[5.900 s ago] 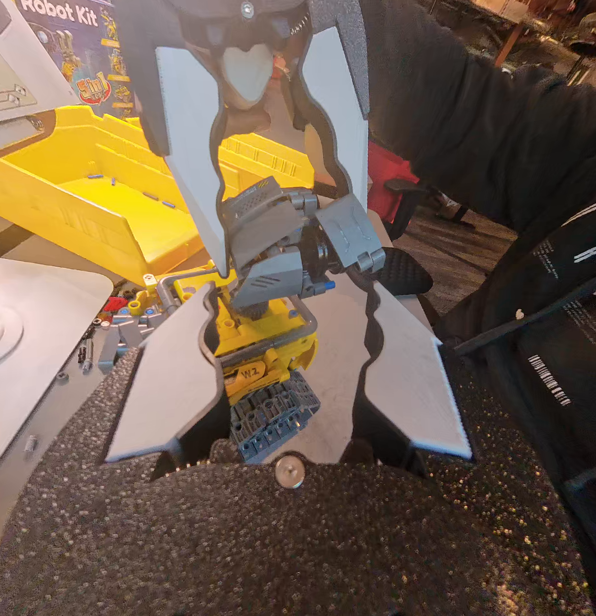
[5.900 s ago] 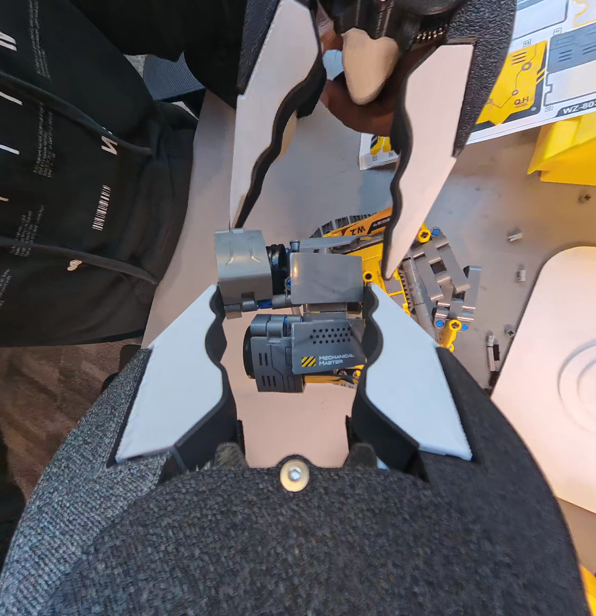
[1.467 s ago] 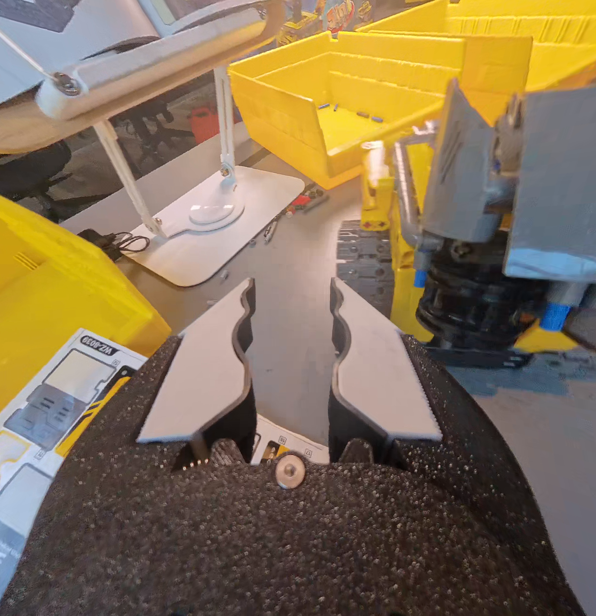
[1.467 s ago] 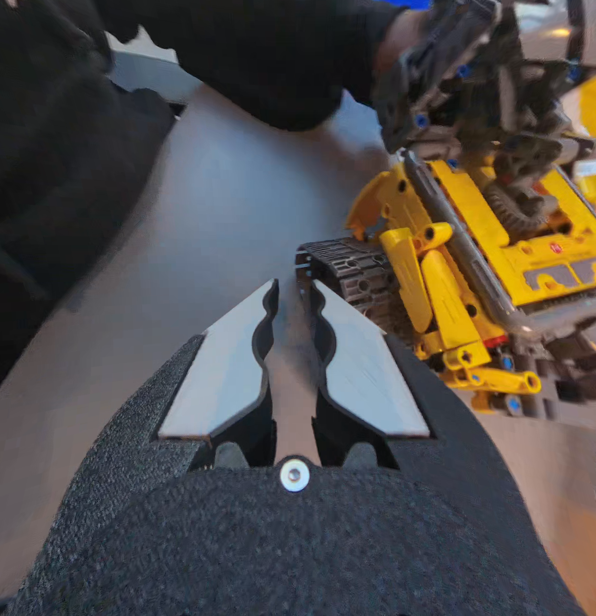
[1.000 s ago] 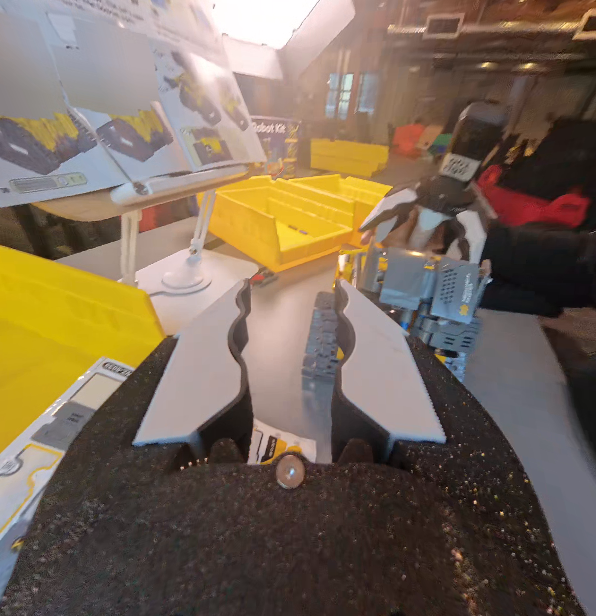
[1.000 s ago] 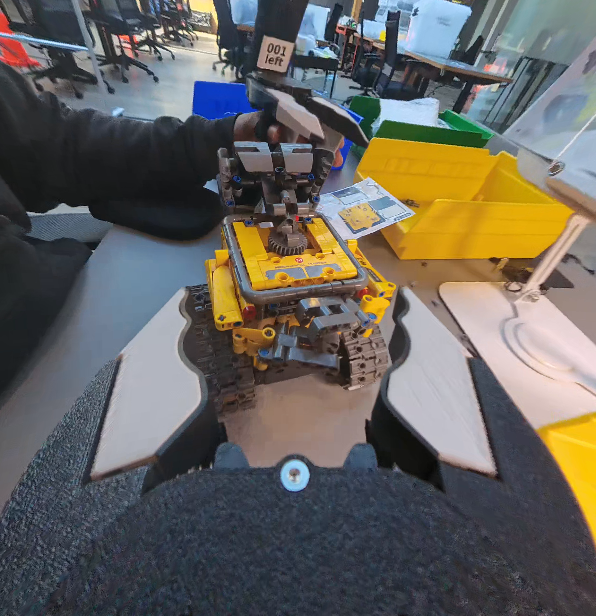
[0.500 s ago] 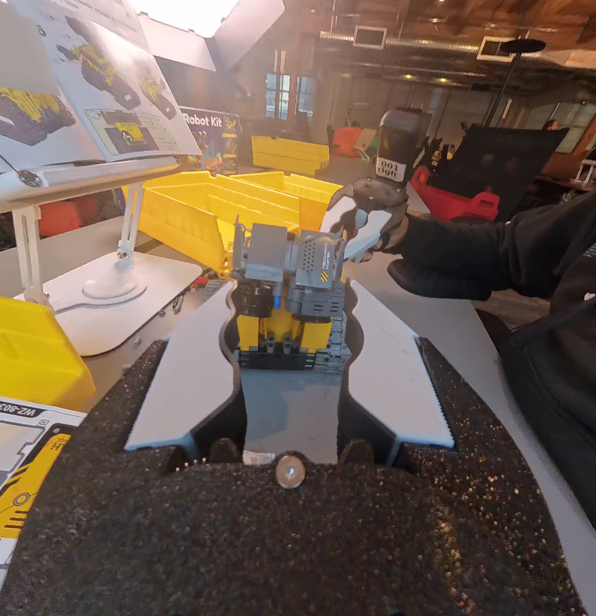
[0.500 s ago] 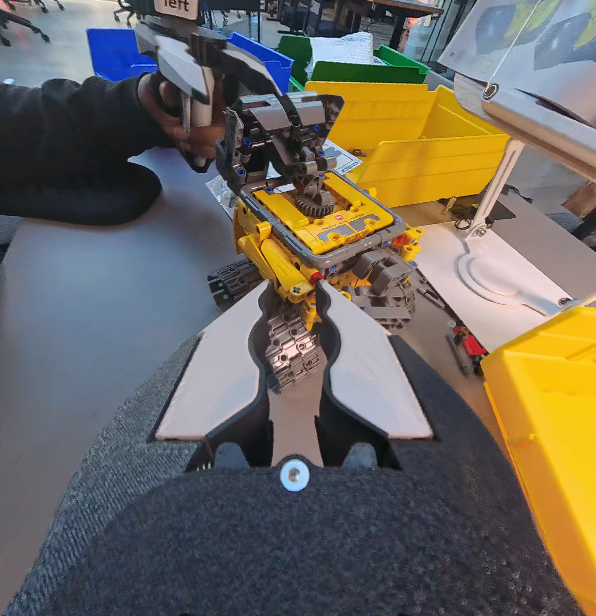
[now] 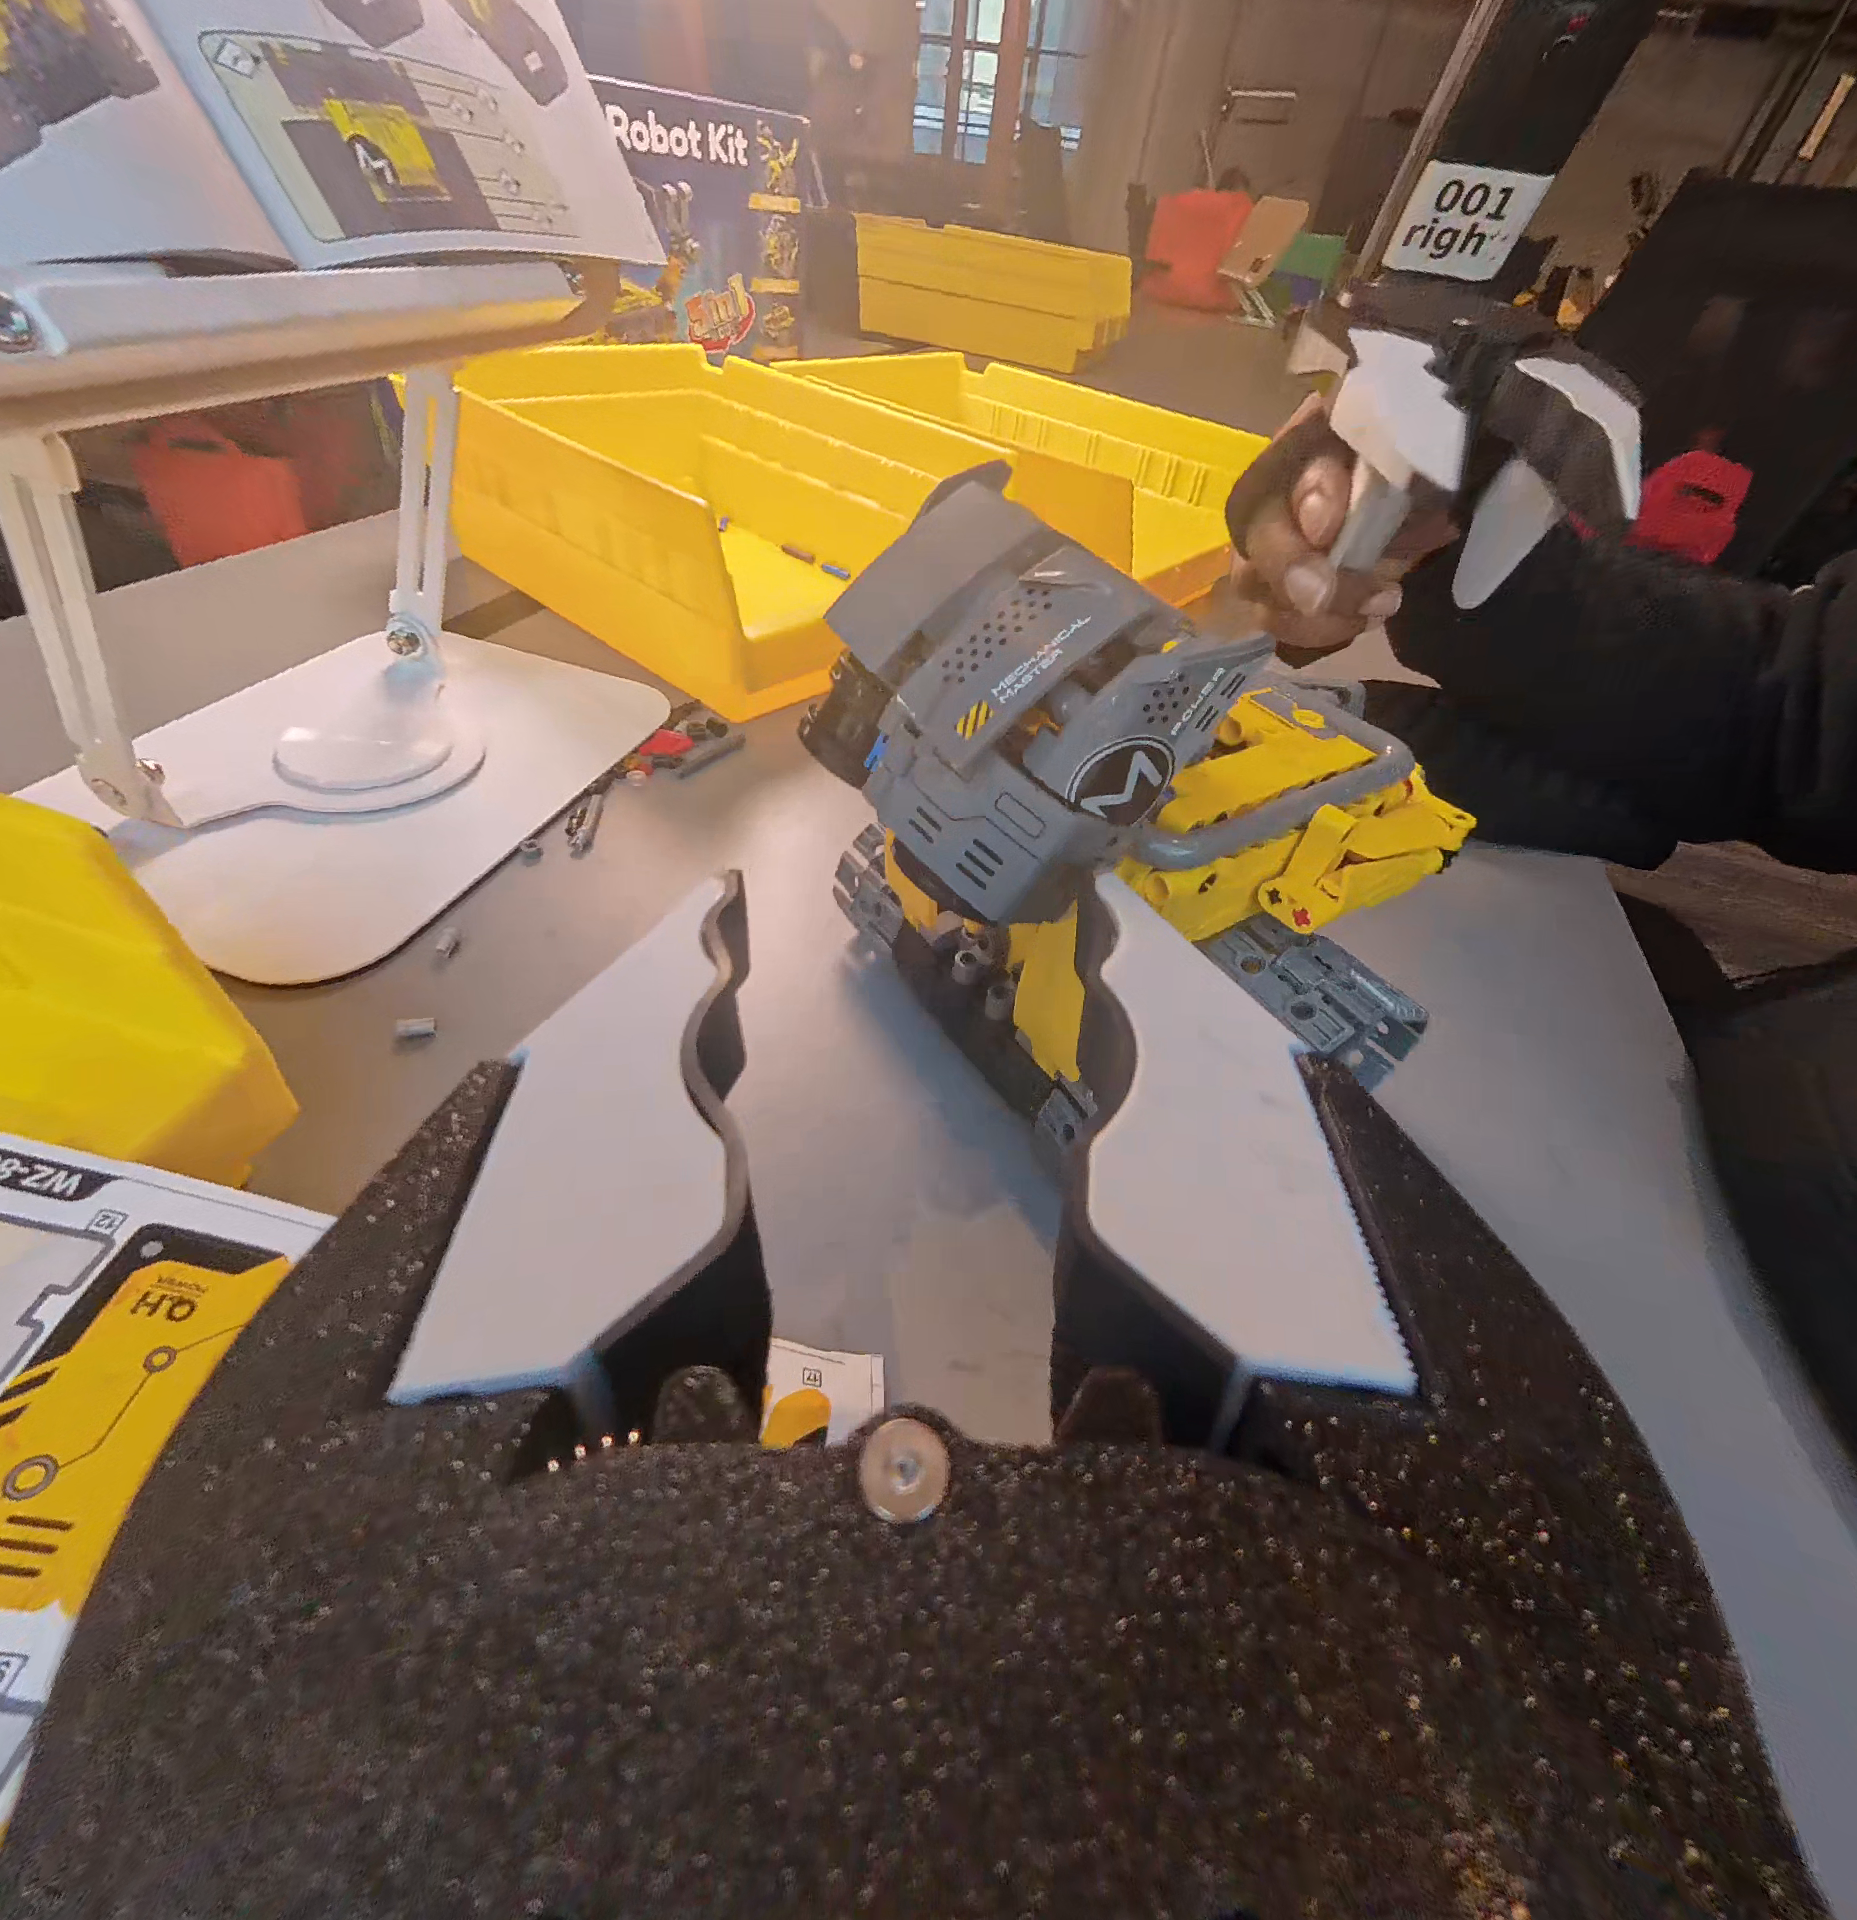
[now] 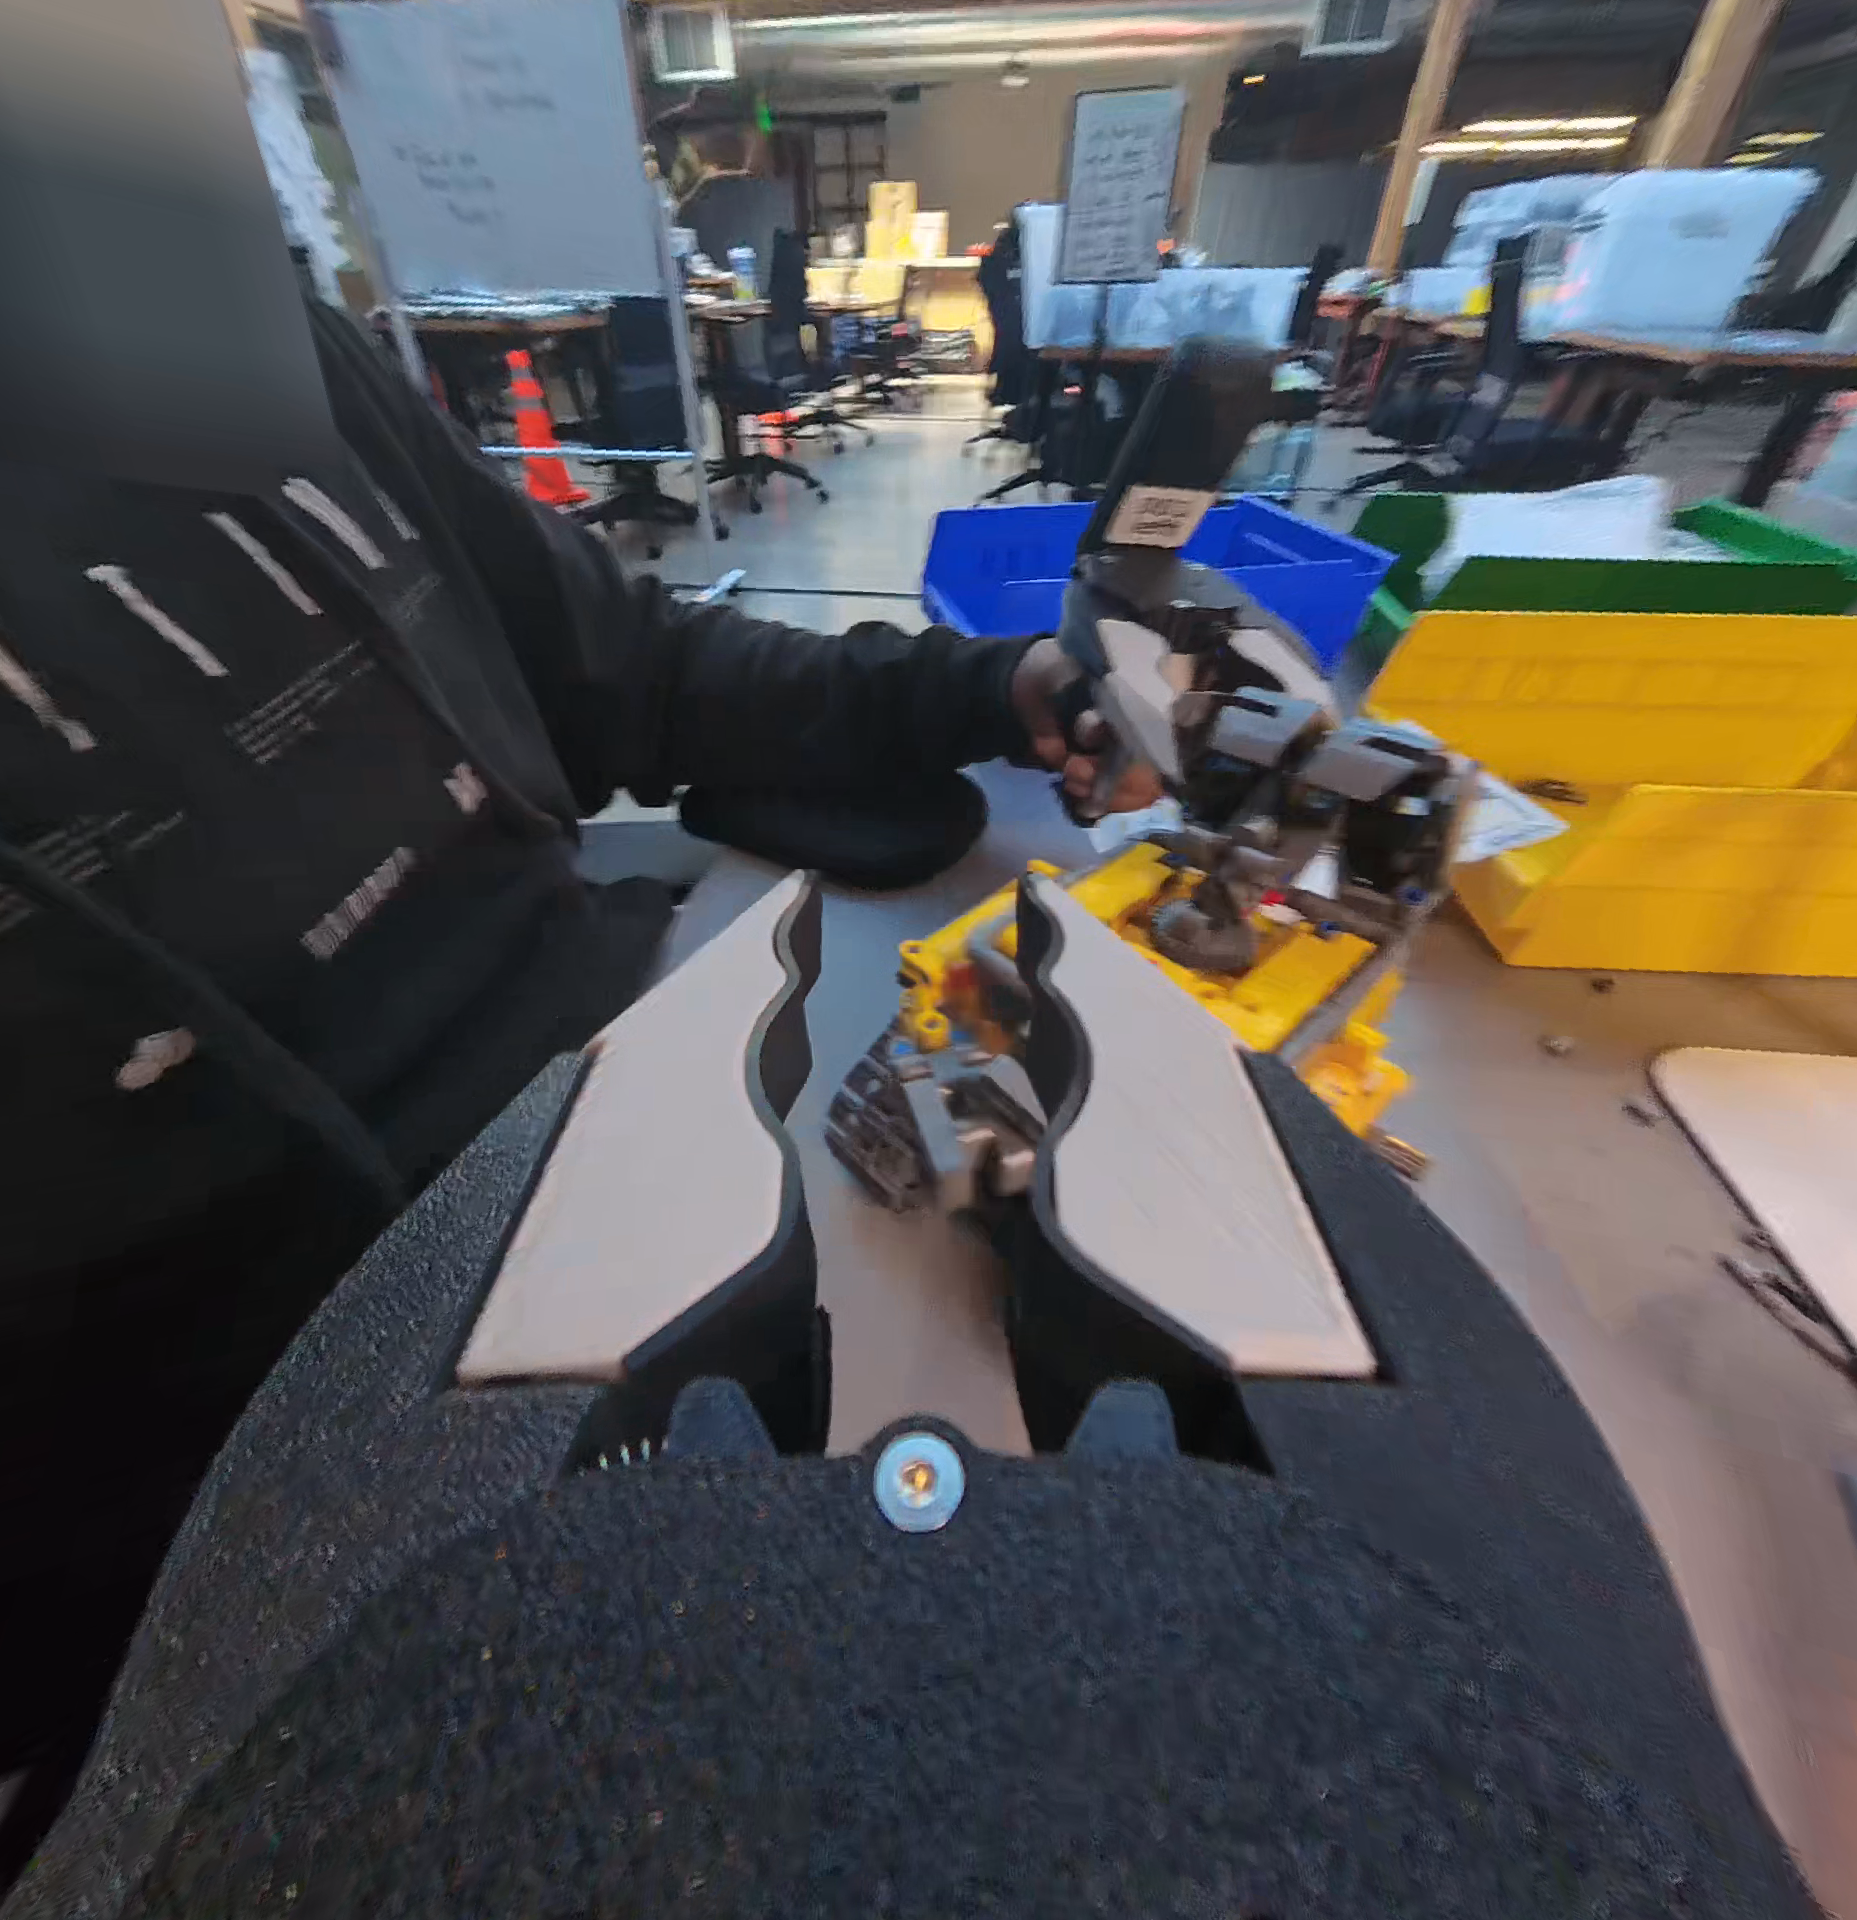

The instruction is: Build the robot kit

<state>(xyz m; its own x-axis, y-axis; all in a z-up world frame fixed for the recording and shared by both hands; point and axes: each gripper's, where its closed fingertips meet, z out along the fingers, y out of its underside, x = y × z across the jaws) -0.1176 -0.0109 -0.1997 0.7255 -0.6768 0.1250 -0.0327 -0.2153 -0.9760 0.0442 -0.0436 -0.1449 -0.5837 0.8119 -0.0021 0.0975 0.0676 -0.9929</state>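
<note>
printed grey head [image 9: 1017, 717] on brick robot [image 9: 1267, 831]

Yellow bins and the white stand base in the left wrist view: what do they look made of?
Yellow bins: likely moulded plastic, uniform colour, slight sheen, ribbed walls and thin rims. White stand base: smooth flat plate with rounded corners and a matte painted look; probably coated metal, though plastic cannot be ruled out. Its upright arms show a screw joint, which suggests metal.
</note>
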